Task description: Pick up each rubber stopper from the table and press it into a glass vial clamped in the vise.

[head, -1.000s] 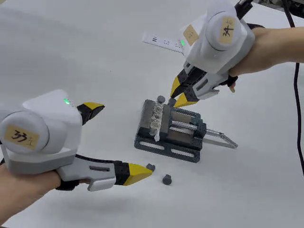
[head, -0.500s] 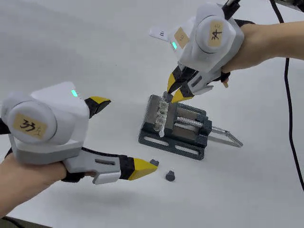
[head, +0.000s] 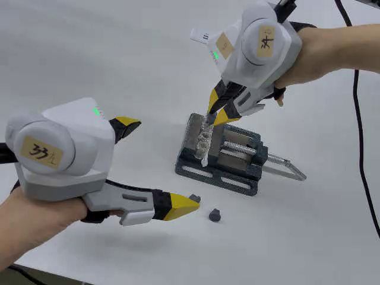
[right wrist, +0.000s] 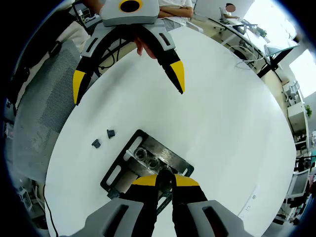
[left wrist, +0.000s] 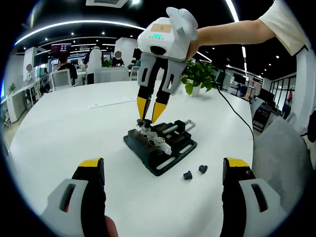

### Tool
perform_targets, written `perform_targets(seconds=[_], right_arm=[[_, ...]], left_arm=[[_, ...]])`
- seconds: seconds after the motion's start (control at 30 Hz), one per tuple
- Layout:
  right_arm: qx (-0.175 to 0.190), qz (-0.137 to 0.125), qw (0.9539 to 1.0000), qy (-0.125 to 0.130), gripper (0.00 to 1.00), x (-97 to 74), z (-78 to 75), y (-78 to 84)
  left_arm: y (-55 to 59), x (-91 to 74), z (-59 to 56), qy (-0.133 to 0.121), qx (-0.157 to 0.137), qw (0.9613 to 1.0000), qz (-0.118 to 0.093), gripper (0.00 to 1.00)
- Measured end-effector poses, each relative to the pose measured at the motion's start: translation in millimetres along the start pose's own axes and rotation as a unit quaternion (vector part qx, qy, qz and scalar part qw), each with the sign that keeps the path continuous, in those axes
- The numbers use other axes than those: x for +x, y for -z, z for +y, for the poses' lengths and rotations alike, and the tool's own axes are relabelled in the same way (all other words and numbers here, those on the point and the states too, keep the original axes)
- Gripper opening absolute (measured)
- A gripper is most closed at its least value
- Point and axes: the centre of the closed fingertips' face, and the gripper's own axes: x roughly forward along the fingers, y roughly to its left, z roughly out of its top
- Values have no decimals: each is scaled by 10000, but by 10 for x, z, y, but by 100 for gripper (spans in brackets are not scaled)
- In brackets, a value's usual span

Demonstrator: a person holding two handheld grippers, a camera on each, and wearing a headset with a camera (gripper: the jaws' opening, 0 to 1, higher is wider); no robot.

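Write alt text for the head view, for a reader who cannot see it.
The right gripper, shut on a rubber stopper, points down at the far end of a row of glass vials clamped in a dark vise on a white table. The left gripper hangs open nearer the camera, one jaw tip beside two loose stoppers.

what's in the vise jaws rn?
A row of clear glass vials stands clamped in the vise. The right gripper, shut on a dark rubber stopper, sits over the row's far end, so the vial mouth there is hidden.
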Motion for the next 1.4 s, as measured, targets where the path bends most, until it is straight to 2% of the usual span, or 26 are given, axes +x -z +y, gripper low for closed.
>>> perform_targets(seconds=[0.5,0.73,1.03,1.1,1.2,1.4], right_arm=[[-100,154,9998,-74,4,56,8,20],[-78,362,9991,-185,4,65,24,-3],[528,516,9967,-350,3,73,-3,-6],[736,456,9956,-362,3,67,11,3],[945,368,9942,-360,3,73,-44,27],[1174,292,9923,-277,3,86,-30,21]], left_arm=[[52,9,-12,80,-52,10000,24,99],[71,24,-26,111,-93,9999,27,99],[72,59,-32,134,-124,9998,13,99],[62,64,-45,143,-135,9998,4,99],[71,66,-31,142,-157,9998,-4,99],[90,69,-6,135,-187,9997,-21,99]])
